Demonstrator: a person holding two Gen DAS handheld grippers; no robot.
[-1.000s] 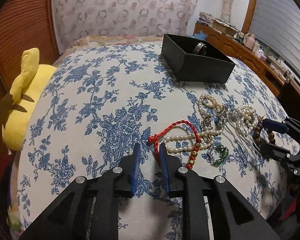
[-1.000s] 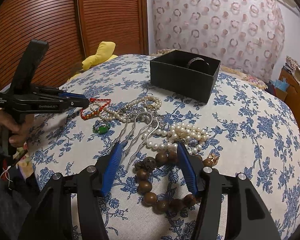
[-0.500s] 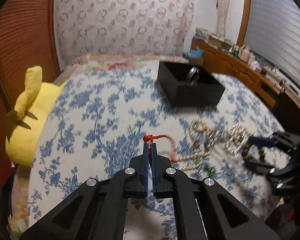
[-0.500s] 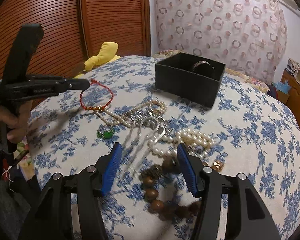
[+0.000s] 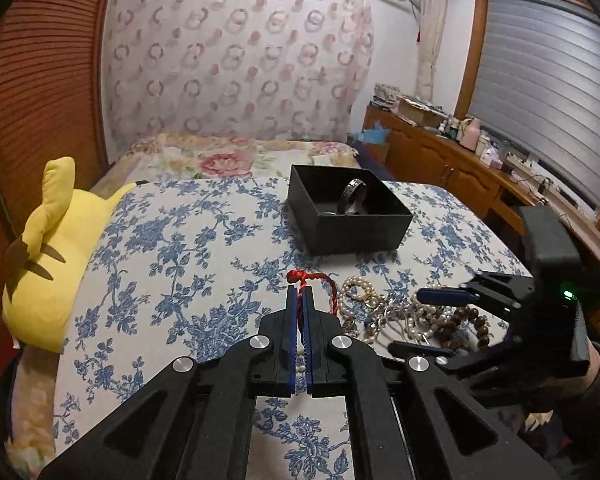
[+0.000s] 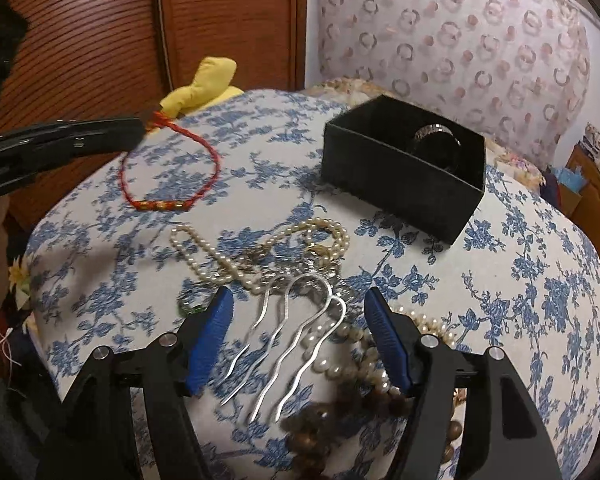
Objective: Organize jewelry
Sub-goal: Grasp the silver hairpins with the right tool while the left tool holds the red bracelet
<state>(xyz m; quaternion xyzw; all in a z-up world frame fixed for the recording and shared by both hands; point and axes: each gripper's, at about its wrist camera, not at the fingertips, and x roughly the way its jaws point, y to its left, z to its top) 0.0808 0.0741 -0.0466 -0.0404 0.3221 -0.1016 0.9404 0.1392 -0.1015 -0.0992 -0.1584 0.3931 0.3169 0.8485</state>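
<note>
A red cord bracelet is clamped by its knot in the left gripper and hangs clear of the blue-flowered bedspread, angled down towards the black box, where it likely needs carrying and releasing. The right gripper, pointed steeply down, is opening over silver hairpins in the pile, nothing gripped.

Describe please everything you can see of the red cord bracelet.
The red cord bracelet is a thin twisted red string loop with a short row of gold-coloured beads at its lower end. The left gripper is shut on its knotted end. The loop hangs down over the blue-flowered cloth, apart from the pearl strands.
</note>
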